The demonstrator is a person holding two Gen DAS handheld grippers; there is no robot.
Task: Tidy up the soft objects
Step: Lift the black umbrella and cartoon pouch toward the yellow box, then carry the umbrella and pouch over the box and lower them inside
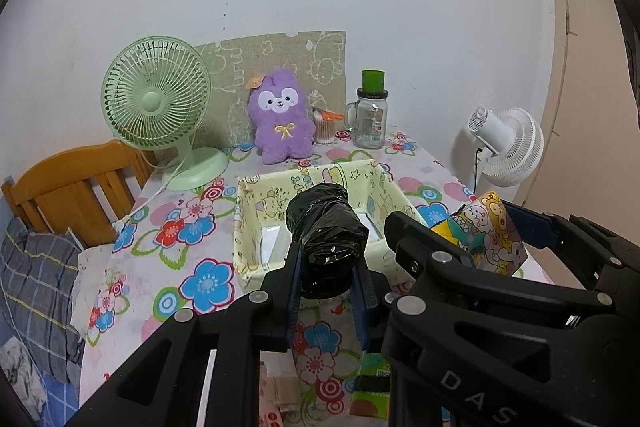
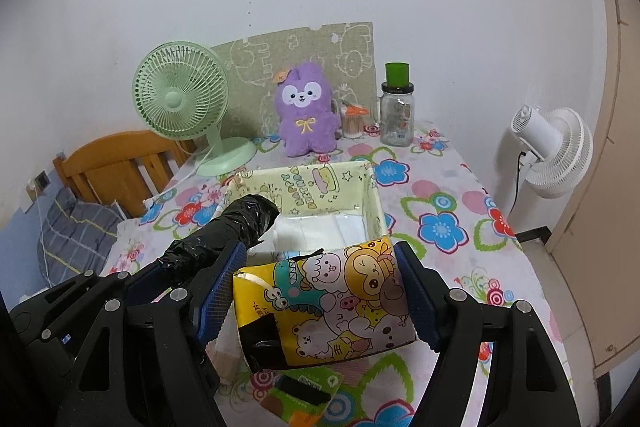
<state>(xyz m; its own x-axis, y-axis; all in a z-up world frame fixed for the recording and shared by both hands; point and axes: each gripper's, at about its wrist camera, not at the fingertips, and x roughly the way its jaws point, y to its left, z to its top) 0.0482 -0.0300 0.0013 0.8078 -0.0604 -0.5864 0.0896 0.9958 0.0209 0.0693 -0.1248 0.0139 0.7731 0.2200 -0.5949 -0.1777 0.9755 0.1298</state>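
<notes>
Pinched in the right gripper [image 2: 316, 297], the tissue pack [image 2: 326, 307] looks light and squashy, while the left gripper [image 1: 328, 277] squeezes a black roll [image 1: 326, 233] over the box [image 2: 374, 203].

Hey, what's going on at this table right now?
A person is tidying soft things with two handheld grippers. The left gripper is clamped on a black plastic roll, and the right gripper on a cartoon-printed tissue pack. Both hang at the near edge of an open fabric box on the flowered tablecloth.
</notes>
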